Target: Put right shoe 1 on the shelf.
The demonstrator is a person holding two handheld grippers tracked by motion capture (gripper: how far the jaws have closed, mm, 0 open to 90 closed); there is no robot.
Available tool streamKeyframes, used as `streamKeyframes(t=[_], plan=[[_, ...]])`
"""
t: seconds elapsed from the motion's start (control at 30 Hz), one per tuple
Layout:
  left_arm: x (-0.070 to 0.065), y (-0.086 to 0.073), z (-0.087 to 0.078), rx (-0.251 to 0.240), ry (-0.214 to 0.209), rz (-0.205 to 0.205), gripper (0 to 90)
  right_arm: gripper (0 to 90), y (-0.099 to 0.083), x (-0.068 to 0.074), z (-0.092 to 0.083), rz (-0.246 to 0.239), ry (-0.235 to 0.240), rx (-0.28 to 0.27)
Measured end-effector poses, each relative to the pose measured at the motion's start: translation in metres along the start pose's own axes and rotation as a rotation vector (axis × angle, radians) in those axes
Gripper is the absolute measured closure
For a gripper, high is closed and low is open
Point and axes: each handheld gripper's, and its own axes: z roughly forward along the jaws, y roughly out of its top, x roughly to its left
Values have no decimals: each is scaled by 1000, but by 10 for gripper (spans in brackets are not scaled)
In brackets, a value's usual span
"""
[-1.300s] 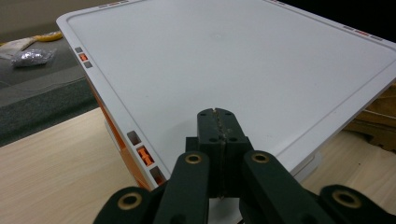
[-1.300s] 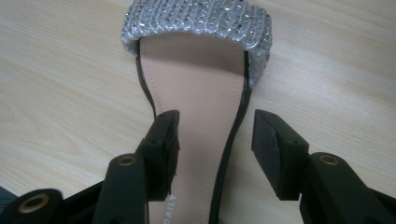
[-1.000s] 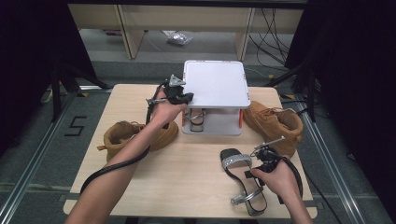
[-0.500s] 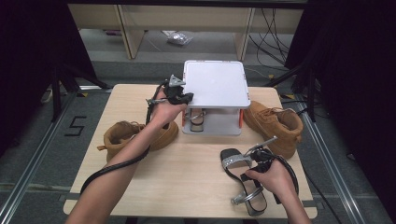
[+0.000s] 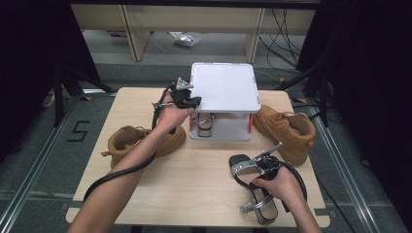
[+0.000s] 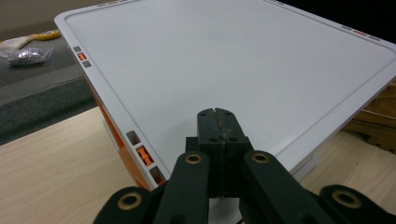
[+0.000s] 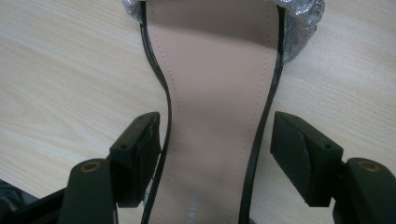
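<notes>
Tan boot [image 5: 131,141], left: lies on the wooden surface [image 5: 194,174] near its left edge, partly hidden behind the person's left forearm.

Left gripper [image 5: 187,99]: held at the near left corner of the rack's top. In the left gripper view its fingers [image 6: 218,130] are pressed together with nothing between them, hovering just above the white panel.

White shoe rack [image 5: 223,87]: stands at the back centre of the surface. Flat white top with a shallow raised rim, orange tabs along one edge, open shelf below. A sandal [image 5: 205,124] sits on that lower shelf, possibly the mate of the one in front; too small to confirm.

Black heeled sandal [image 5: 255,187]: lies front right on the surface, toe towards the rack. Tan insole, thin black edging, glittery silver toe strap, silver buckle strap at the heel.

Right gripper [image 5: 265,167]: over the sandal's middle. Fingers [image 7: 137,151] spread wide, one on either side of the narrow waist of the insole; left pad at or near the edging, right pad clear of it.

Tan boot [image 5: 286,128], right: rests just beside the rack's right side, behind the sandal.
</notes>
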Motion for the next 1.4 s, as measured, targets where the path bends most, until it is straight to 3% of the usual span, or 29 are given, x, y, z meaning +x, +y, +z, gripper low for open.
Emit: streamKeyframes(t=[0.2, 0.47, 0.53, 0.6, 0.8, 0.83, 1.3, 1.4], plan=[[0, 0, 0, -1, -2, 2, 900, 340, 1, 3, 5, -8, -1, 3], [0, 0, 1, -5, -4, 2, 899, 343, 4, 6, 10, -11, -25, 56], [0, 0, 1, -6, -3, 2, 899, 338, 4, 5, 14, -39, -31, 51], [0, 0, 1, -6, -3, 2, 899, 336, 4, 8, 13, -18, -31, 58], [0, 0, 1, -6, -3, 2, 899, 328, 8, 11, 14, -24, -41, 104], [0, 0, 1, -5, -4, 2, 899, 325, 9, 10, 15, -48, -50, 91], [0, 0, 1, -2, -3, 5, 900, 338, 13, 15, 24, -36, -80, 147], [0, 0, 1, -3, -4, 4, 900, 348, 13, 15, 24, -14, -81, 133]])
